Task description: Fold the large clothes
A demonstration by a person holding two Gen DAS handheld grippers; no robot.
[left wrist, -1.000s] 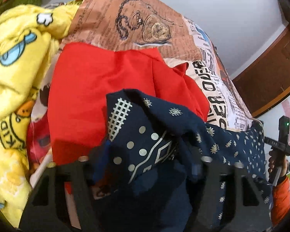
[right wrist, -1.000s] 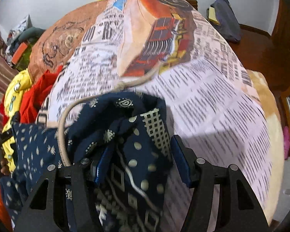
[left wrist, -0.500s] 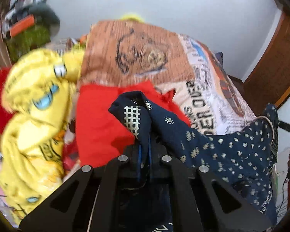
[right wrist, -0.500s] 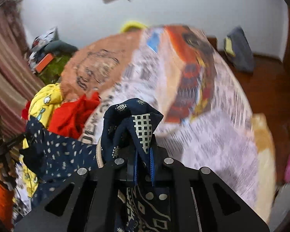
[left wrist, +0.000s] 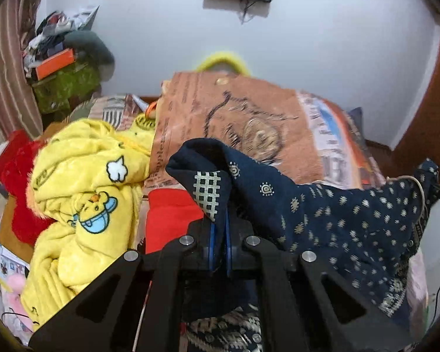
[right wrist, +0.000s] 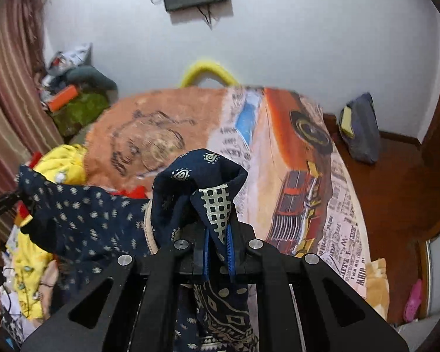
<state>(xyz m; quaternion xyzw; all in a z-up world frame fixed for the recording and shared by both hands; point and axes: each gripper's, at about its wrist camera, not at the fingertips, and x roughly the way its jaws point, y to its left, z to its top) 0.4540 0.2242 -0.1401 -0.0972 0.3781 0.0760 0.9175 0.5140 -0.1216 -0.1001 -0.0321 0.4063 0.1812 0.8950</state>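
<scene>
Both the left gripper [left wrist: 218,249] and right gripper [right wrist: 218,252] have jaws pinching the blue dress [left wrist: 337,223], lifted over the bed [right wrist: 293,146]; next, spread it flat.

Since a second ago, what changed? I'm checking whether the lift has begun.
Both jaws, open around the cloth then, have clamped: the left hand-held gripper and the right hand-held gripper each pinch a corner of the navy patterned garment. Both have risen, lifting it off the printed bedspread so it hangs stretched between them. The yellow blanket and red garment stayed put.
</scene>
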